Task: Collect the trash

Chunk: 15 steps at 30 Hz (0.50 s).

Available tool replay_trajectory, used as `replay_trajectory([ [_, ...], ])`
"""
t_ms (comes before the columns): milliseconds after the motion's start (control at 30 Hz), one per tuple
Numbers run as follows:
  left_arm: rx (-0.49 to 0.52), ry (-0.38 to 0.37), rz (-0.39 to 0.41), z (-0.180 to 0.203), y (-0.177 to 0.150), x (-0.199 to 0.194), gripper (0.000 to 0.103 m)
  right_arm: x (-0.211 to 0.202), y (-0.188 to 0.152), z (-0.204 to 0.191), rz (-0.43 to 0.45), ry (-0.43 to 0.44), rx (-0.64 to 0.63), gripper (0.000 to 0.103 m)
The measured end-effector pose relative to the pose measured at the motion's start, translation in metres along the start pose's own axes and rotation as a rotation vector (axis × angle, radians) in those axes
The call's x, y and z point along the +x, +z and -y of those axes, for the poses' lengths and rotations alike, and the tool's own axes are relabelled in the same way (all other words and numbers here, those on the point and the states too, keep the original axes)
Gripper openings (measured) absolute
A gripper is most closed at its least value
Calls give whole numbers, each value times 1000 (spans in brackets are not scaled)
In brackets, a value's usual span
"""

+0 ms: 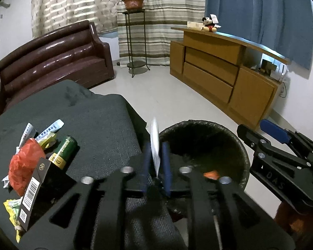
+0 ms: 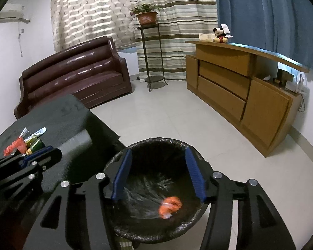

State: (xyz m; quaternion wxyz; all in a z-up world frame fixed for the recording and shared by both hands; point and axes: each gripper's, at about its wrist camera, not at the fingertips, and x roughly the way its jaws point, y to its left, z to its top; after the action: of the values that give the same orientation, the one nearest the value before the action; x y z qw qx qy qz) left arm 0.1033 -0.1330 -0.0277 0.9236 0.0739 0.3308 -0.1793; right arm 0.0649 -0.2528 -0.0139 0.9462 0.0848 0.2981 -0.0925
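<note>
Between our left claw's (image 1: 156,160) blue pads sits a thin white wrapper (image 1: 155,143), pinched tight and standing on its edge. It is blurry, so we cannot tell what it is made of. We hold it at the near rim of the bin (image 1: 245,152), just where the table ends.

Our right claw (image 2: 158,174) is spread wide and holds nothing. It hangs right over the bin, which has a black bag inside. Down in the bag lies a crumpled orange scrap (image 2: 170,206).

More trash sits in a pile on the table (image 1: 98,125), to the left of our left claw: a red bag (image 1: 24,162), a green can (image 1: 64,151), a black box (image 1: 32,193), yellow wrappers (image 1: 12,210) and white paper strips (image 1: 51,128). A dark gray cloth covers the table.

Around us the floor is pale tile. A brown sofa (image 2: 73,75) stands by the wall, next to a tall stand with a plant (image 2: 146,15). A wooden cabinet (image 2: 240,91) on the right has a toy mouse (image 2: 220,34) on top. Striped and blue curtains hang behind.
</note>
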Motion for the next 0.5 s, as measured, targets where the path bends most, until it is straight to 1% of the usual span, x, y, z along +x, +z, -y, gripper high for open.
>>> replay_trajectory([
  [33,0,-1,2,1,0,0,25,0,0,0,0,-1,1,54],
  [267,-2,0,7,2,0,-2,27,-2,0,1,0,-10,10,54],
  [333,-11,2,8,1,0,-4,34,-3,0,0,-3,-12,11,54],
  [500,-30,10,9,-4,2,-13,38,-2,2,-1,-14,-10,15,55],
])
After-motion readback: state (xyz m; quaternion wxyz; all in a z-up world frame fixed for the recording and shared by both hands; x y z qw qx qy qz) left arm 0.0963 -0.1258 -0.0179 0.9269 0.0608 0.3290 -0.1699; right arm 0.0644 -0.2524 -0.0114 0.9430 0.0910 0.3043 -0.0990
